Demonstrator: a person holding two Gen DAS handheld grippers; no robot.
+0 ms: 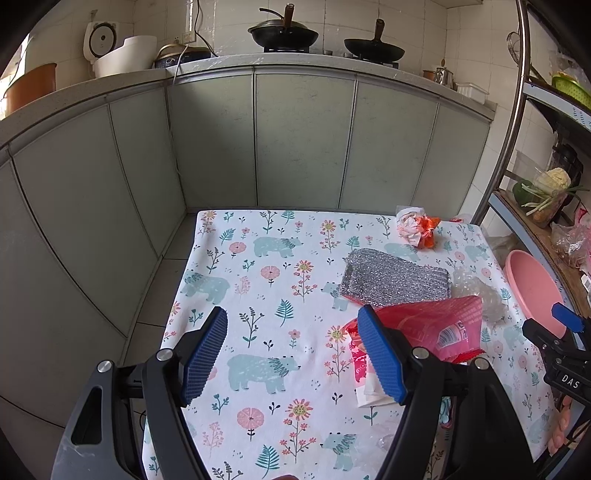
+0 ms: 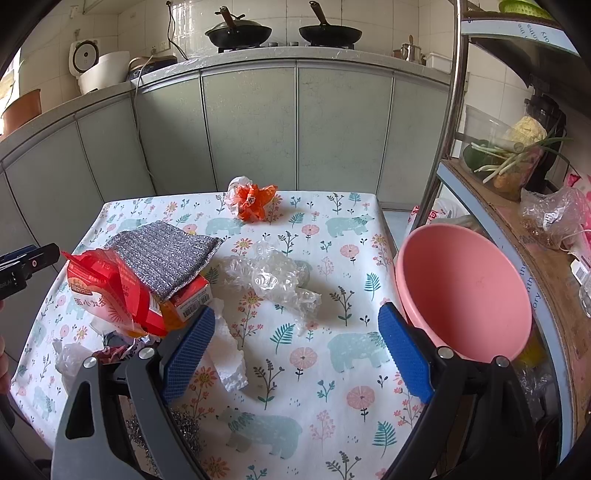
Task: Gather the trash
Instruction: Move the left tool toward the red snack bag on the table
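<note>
Trash lies on a small table with a floral bear cloth. A red food bag sits at the left, also in the left wrist view. A crumpled clear plastic wrap lies mid-table. An orange and white wad sits at the far edge. A white foam piece lies by my right gripper's left finger. A pink basin stands at the right edge. My right gripper is open and empty above the cloth. My left gripper is open and empty, left of the red bag.
A silver scouring cloth rests on an orange box. Steel wool lies near the front. Grey cabinets stand behind the table, woks on the counter. A metal shelf rack with vegetables stands at the right.
</note>
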